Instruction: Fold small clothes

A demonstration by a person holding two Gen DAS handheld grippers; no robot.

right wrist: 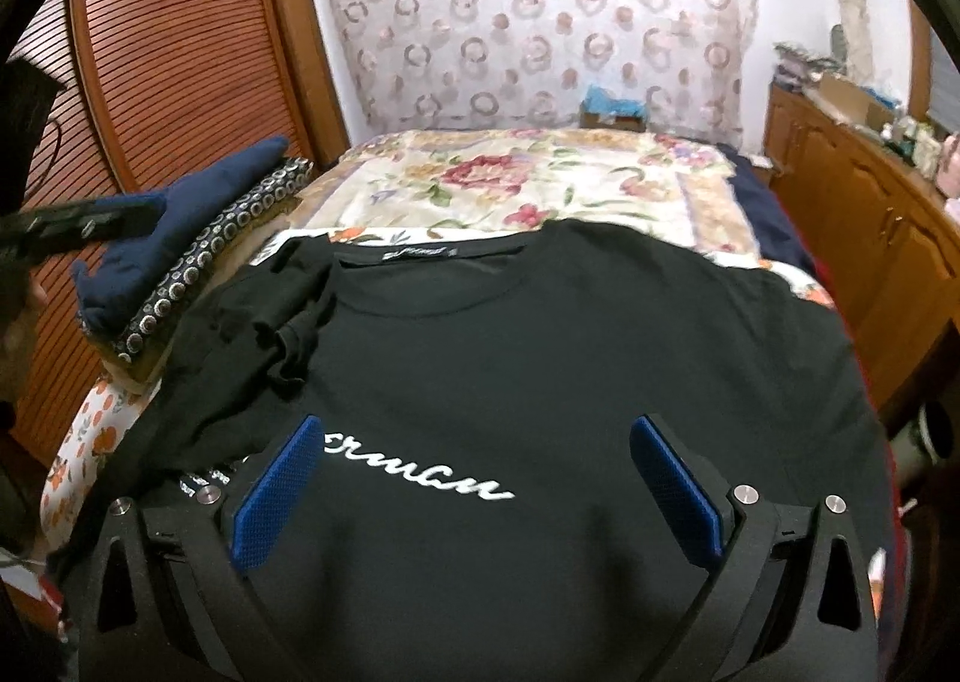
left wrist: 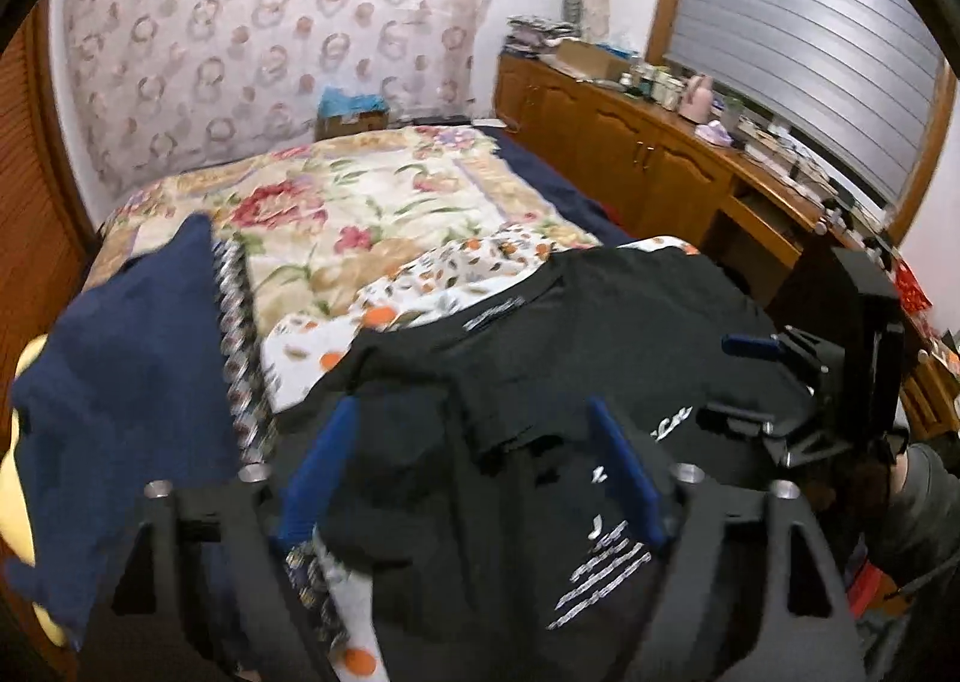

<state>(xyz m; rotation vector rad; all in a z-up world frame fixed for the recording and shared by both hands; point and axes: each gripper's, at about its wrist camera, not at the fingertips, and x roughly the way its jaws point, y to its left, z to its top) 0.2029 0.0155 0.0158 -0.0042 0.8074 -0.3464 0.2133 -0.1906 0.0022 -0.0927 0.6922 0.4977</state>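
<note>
Both our left gripper point(left wrist: 474, 472) and right gripper point(right wrist: 480, 493) hover released above the black cotton T-shirt with white script point(right wrist: 540, 334), spread flat for folding; its left sleeve is bunched; farther off, the floral quilted bedspread point(right wrist: 540, 184) leaves open room

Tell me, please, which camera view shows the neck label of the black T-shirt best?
The right wrist view: the neck label lies near the middle, facing the camera, with the collar of the black T-shirt spread flat. In the left wrist view the label shows smaller, tilted and blurred, amid rumpled cloth.
</note>
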